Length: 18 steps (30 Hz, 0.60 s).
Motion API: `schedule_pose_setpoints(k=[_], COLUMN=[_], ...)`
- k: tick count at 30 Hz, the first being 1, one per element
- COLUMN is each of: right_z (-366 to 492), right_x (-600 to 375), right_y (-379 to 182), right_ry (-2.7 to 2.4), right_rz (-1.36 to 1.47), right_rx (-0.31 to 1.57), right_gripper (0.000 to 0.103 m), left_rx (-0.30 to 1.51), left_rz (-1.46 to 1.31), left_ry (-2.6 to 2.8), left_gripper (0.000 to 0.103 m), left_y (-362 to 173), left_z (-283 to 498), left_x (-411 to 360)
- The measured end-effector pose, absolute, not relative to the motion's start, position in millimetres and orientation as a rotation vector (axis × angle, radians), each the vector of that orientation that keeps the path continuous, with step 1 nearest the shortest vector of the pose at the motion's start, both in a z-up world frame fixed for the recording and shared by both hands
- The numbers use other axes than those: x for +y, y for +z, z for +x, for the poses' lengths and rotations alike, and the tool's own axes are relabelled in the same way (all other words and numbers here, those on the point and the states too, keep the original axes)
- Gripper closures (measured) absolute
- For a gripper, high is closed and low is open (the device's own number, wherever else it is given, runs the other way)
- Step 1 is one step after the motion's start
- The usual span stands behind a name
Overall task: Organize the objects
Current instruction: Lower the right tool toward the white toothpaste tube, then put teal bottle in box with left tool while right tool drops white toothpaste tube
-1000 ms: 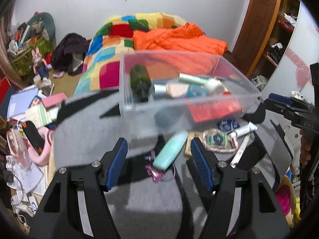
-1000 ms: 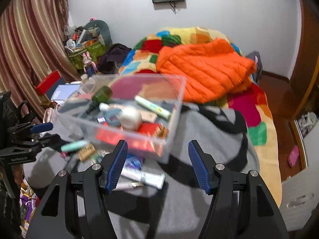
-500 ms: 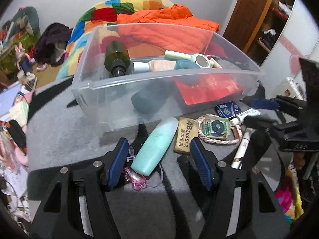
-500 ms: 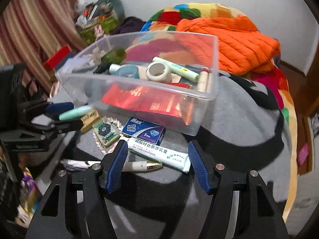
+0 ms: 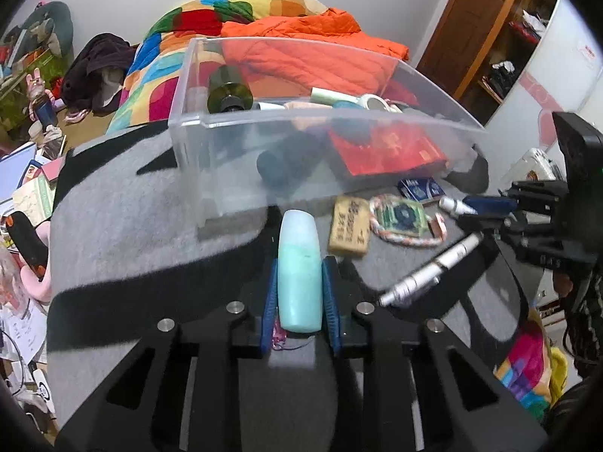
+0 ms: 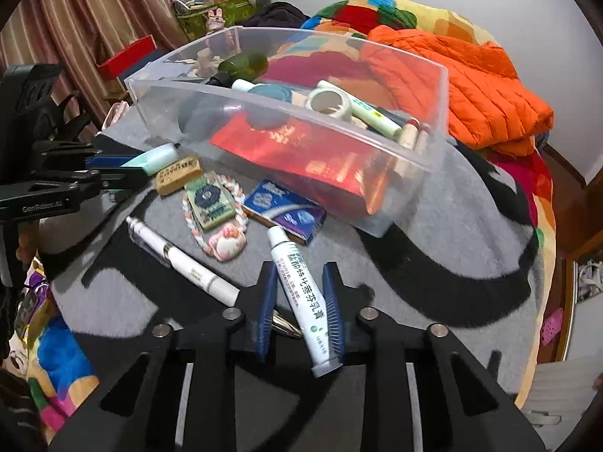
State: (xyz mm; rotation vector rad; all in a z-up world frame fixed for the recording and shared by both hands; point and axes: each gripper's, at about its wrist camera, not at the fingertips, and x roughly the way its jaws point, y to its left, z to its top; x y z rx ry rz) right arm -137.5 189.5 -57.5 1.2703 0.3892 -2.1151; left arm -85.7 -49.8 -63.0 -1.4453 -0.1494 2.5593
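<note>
A clear plastic bin [image 5: 339, 122] stands on a grey blanket, holding a green bottle, tape, tubes and a red packet. In front of it my left gripper [image 5: 299, 263] is shut on a mint-green bottle [image 5: 297, 233], which lies lengthwise between the blue pads. The right wrist view shows that left gripper [image 6: 113, 173] with the bottle [image 6: 158, 156] at far left. The jaws of my right gripper [image 6: 299, 269] are closing, and both pads touch a white tube with green print [image 6: 297, 282] lying slanted between them. In the left wrist view the right gripper [image 5: 486, 207] is at the right.
Loose on the blanket [image 6: 433, 233] lie a tan eraser [image 6: 177, 175], a white pen [image 6: 181, 260], a blue box [image 6: 286, 214] and a card on a braided cord [image 6: 211, 203]. An orange jacket [image 6: 471, 86] lies on the bed behind the bin. Clutter lines the floor at left.
Both grippers came down toward the blanket. The left jaws went from wide open to shut on the mint-green bottle, and the right jaws closed in on the white tube.
</note>
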Motion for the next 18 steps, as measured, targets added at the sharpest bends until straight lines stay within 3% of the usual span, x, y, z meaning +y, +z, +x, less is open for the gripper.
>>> schedule_pose_setpoints(k=[2,18], right_z=[-136,-132], right_x=[195,200], right_y=[-57,-59], right_ry=[-2.119,-2.202], right_rz=[1.283,1.262], right_rx=[0.376,0.307], right_gripper=[0.088,0.088], left_rx=[-0.109,-0.075], left_rz=[-1.448,-1.417], left_ry=[2.572,2.656], left_gripper=[0.081,0.080], left_y=[-61,-63], left_z=[-81,-91], left_x=[-47,-34])
